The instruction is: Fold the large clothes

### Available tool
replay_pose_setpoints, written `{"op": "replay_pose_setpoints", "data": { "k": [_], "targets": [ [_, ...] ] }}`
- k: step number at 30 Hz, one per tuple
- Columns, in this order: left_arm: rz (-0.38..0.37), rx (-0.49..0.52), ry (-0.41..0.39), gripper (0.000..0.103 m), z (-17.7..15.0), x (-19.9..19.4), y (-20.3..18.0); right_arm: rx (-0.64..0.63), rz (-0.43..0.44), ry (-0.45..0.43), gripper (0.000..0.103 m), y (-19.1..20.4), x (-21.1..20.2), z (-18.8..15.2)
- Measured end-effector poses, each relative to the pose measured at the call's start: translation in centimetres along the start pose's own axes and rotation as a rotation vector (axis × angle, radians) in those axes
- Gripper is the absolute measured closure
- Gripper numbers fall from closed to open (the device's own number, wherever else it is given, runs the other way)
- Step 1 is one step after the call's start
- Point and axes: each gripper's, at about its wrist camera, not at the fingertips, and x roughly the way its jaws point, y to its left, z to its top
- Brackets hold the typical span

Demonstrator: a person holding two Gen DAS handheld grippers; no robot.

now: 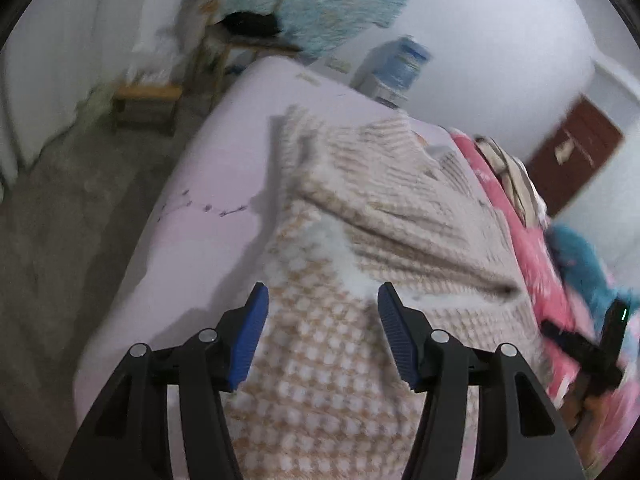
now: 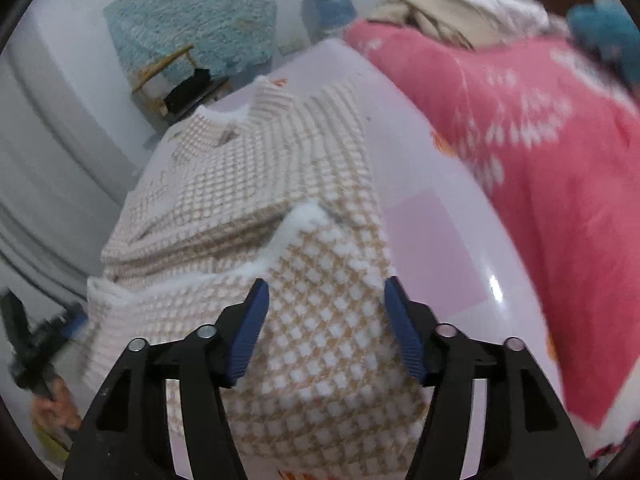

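1. Left tongs [image 1: 323, 300]: the jaws stand apart, and the blue pads [image 1: 256, 320] press on nothing. The sweater [image 1: 360, 208] lies under and ahead of them, not gripped.
2. Right tongs [image 2: 325, 295]: the jaws are likewise apart, with no pad contact. The checked knit lies directly below the gap.
3. Reason, as a judgement: both tongs hang free over the near hem side, so a fold looks just laid down and released. The hem panel lies turned up over the body, its white edge [image 2: 296, 220] just ahead of the right tongs.
4. Sweater position: flat on the bed [image 1: 208, 184], spanning from under both tongs to the collar [image 2: 228, 114] at the far end. One sleeve lies folded across the body, ahead of the left tongs.
5. From the right wrist view, the left tongs appear low at the left, beside the sweater's left edge. From the left wrist view, the right tongs appear at the far right, over the blanket.
6. Surface: a pale lilac sheet, smooth, with bare area to the left of the left tongs.
7. A pink blanket [image 2: 540, 160] lies to the right of the right tongs, with heaped clothes [image 2: 448, 12] beyond it.
8. Room: white walls, a wooden chair [image 1: 236, 40] far ahead on the left, a water bottle [image 1: 400, 64] beyond the bed, and a brown door [image 1: 576, 156] far right.
9. The left wrist view is motion-blurred, so fine detail is uncertain.
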Motion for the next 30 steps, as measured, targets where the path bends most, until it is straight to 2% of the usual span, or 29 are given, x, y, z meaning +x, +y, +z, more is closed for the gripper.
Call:
{"op": "replay_pose_setpoints", "data": {
  "k": [3, 5, 7, 8, 9, 10, 11, 12, 13, 15, 23, 28, 30],
  "targets": [
    [-0.113, 0.075, 0.058, 0.047, -0.3, 0.4, -2.5, -0.055, 0.108, 0.050, 0.041, 2.4, 0.2, -0.5],
    [-0.138, 0.127, 0.126, 0.047, -1.1, 1.6, -4.2, -0.102, 0.152, 0.108, 0.040, 4.1, 1.3, -1.0],
    [-0.076, 0.171, 0.175, 0.047, -1.7, 3.0, -5.0, -0.149, 0.117, 0.167, 0.041, 5.4, 3.1, -1.5],
    [-0.008, 0.200, 0.207, 0.050, -2.2, 4.1, -5.4, -0.157, 0.099, 0.187, 0.041, 5.7, 3.8, -1.7],
    [0.047, 0.226, 0.222, 0.058, -2.6, 4.9, -5.7, -0.158, 0.088, 0.207, 0.052, 5.9, 4.5, -1.9],
    [0.071, 0.246, 0.202, 0.060, -2.7, 5.1, -6.0, -0.152, 0.093, 0.228, 0.069, 6.0, 5.1, -2.1],
    [0.075, 0.262, 0.187, 0.071, -2.8, 5.0, -6.2, -0.155, 0.078, 0.232, 0.076, 6.1, 5.4, -2.1],
    [0.072, 0.277, 0.189, 0.084, -2.9, 5.0, -6.4, -0.172, 0.050, 0.228, 0.096, 6.2, 5.4, -2.1],
    [0.082, 0.287, 0.187, 0.090, -2.9, 4.9, -6.5, -0.184, 0.043, 0.226, 0.098, 6.3, 5.4, -2.0],
    [0.075, 0.294, 0.179, 0.098, -2.6, 5.0, -6.5, -0.176, 0.045, 0.214, 0.100, 6.2, 5.3, -1.7],
    [0.080, 0.294, 0.108, 0.099, -0.4, 5.1, -7.0, -0.158, 0.027, 0.120, 0.101, 6.1, 3.5, 0.1],
    [0.123, 0.324, 0.144, 0.098, -1.1, 7.3, -6.9, -0.137, 0.022, 0.177, 0.100, 5.3, 6.6, -1.0],
    [0.122, 0.338, 0.128, 0.095, -1.3, 7.0, -6.9, -0.134, 0.035, 0.169, 0.097, 5.0, 6.1, -0.9]
  ]
}}
